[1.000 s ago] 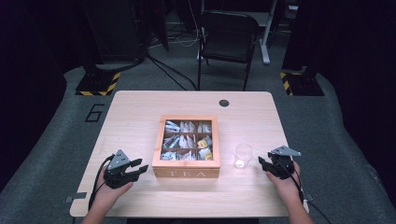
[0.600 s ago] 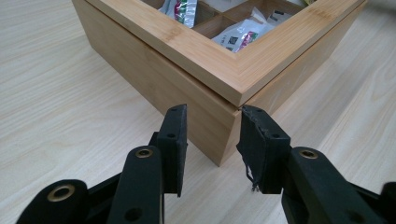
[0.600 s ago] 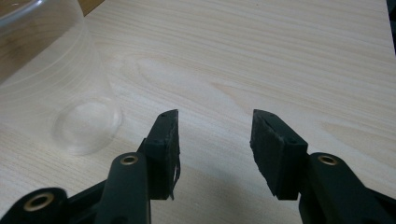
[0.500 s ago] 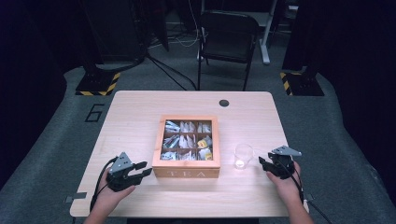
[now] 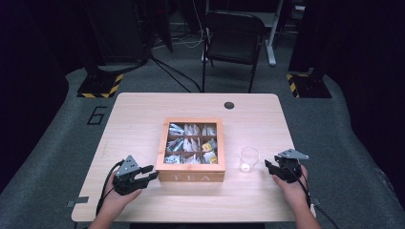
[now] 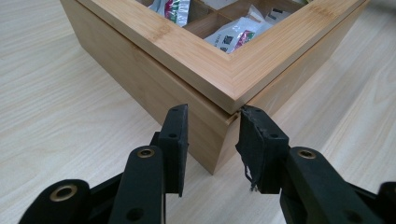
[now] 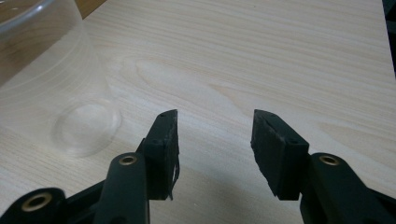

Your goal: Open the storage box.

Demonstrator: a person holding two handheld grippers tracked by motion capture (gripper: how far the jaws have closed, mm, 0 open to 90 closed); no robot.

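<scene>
Resting near the middle of a light wooden table (image 5: 143, 109) is a square bamboo tea box (image 5: 191, 175), its front face lettered TEA, its top showing a grid of compartments stocked with wrapped tea bags (image 5: 191, 143); whether a clear pane covers them cannot be told. Left gripper (image 5: 145, 175): held low at the box's near left corner, jaws apart and holding nothing, tips just short of the wood. In the left gripper view the same corner (image 6: 229, 105) stands between the two black pads (image 6: 175, 135), and a seam runs under the thick upper frame, which reads as a hinged lid; the placement suggests the gripper is lined up to catch that lid edge and lift it, or to steady the box. Right gripper (image 5: 272, 168): held at the table's right side, jaws likewise apart and empty, just beside an empty clear plastic cup (image 5: 247, 160) that stands upright to the right of the box. In the right gripper view the cup (image 7: 51, 88) sits off to the left of the jaws, not between them, so no hold is yet set; the hand appears parked within reach. Beyond the table: black chair (image 5: 234, 33), floor marked 6 (image 5: 97, 116).
</scene>
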